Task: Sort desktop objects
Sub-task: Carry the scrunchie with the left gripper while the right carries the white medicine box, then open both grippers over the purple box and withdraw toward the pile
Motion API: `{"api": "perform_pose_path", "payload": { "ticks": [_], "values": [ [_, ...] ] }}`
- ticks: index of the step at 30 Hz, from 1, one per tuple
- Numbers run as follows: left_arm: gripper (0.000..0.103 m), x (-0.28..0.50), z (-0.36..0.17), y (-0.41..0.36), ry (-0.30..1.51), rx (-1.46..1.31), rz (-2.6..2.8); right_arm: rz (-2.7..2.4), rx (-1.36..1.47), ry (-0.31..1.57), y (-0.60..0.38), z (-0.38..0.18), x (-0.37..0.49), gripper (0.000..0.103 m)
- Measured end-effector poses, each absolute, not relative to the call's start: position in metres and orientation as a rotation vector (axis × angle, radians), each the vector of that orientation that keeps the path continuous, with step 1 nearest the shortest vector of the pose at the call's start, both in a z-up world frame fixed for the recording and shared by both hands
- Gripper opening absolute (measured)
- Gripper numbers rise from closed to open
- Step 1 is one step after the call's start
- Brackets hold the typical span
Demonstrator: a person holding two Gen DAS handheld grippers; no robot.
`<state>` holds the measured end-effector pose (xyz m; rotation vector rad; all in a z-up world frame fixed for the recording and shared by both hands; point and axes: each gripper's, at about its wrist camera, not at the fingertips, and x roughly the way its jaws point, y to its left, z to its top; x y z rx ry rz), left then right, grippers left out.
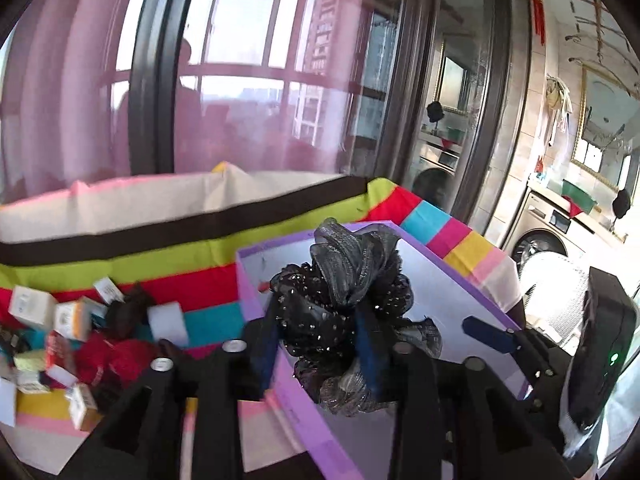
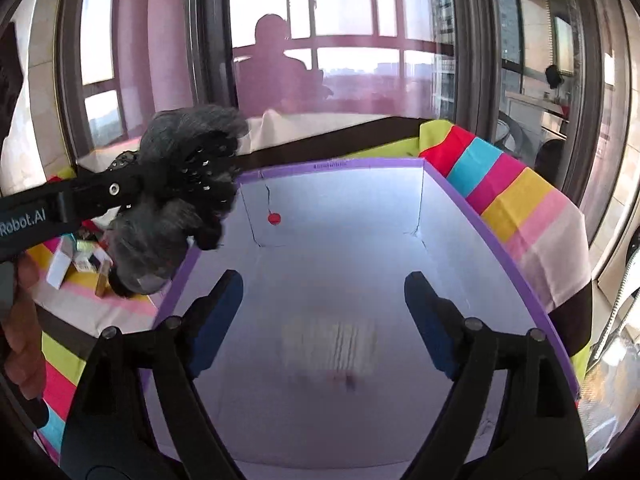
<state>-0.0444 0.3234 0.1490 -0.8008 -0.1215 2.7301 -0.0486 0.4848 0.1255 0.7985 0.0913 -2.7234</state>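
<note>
The left gripper (image 1: 320,344) holds the scrunchies (image 1: 344,312) loosely between parted fingers above the box (image 2: 332,166), the right gripper (image 2: 320,320) stands released; next, drop them inside.

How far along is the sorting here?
Early. Done: the purple-rimmed white box looks nearly empty, apart from a small red dot and a blurred whitish item under the open, empty right gripper. In hand: the left gripper has a black and grey sequinned mesh scrunchie between its fingers at the box's rim. Left: the pile of small cartons on the striped cloth.
</note>
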Motion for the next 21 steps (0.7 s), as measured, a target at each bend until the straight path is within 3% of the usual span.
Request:
{"api": "perform_pose_path", "payload": {
  "ticks": [9,11,21],
  "values": [
    [0.048,-0.041,0.142,0.323,-0.115,-0.839,2.710,-2.720,0.860,0.211,0.484,0.114,-0.043,0.084],
    [0.055,-0.037,0.146,0.322,-0.120,-0.823,2.708,-2.722,0.867,0.187,0.487,0.114,-0.035,0.084],
    [0.059,-0.016,0.139,0.299,-0.262,-0.793,2.631,-2.829,0.895,0.088,0.506,0.116,0.007,0.084]
  ]
}}
